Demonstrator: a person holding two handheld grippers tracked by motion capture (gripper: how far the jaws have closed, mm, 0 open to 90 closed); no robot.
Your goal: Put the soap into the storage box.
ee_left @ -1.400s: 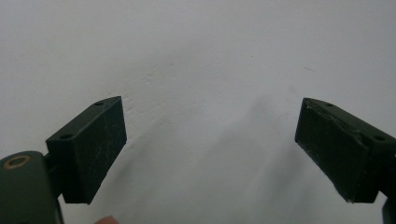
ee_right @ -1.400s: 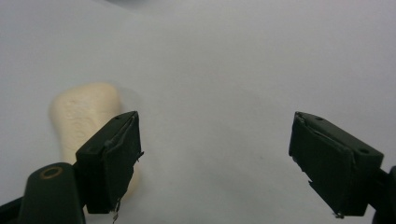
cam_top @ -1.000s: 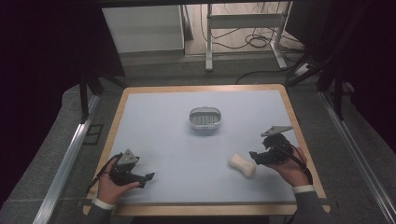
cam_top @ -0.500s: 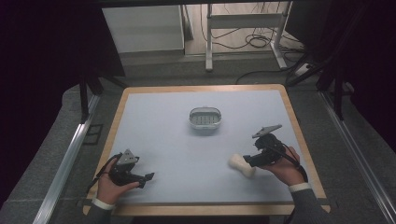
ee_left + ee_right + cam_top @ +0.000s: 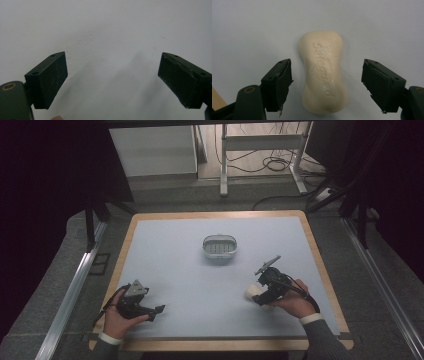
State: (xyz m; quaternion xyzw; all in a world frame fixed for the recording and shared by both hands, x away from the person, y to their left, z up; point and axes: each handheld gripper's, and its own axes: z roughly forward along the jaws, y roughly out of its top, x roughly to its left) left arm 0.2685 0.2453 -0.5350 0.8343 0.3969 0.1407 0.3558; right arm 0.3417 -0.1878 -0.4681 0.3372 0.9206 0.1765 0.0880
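Note:
A cream bar of soap (image 5: pixel 324 72) with raised lettering lies flat on the pale table; in the high view the soap (image 5: pixel 252 291) sits at the front right. My right gripper (image 5: pixel 325 86) hangs over it, open, one jaw on each long side of the bar and neither touching it. The same right gripper (image 5: pixel 265 292) is tilted down at the soap in the high view. My left gripper (image 5: pixel 150 311) rests at the front left, held by a hand. Its jaws stand wide apart over bare table in the left gripper view (image 5: pixel 112 82).
A small grey oval basket-like dish (image 5: pixel 219 247) stands in the middle of the table. The table (image 5: pixel 175 245) has a pale top and a wooden rim (image 5: pixel 127 247). A table frame and cables (image 5: pixel 265 155) are on the floor beyond.
My right gripper has moved left and down toward the front, coming over the soap so that the bar lies between its jaws. The left gripper has barely moved.

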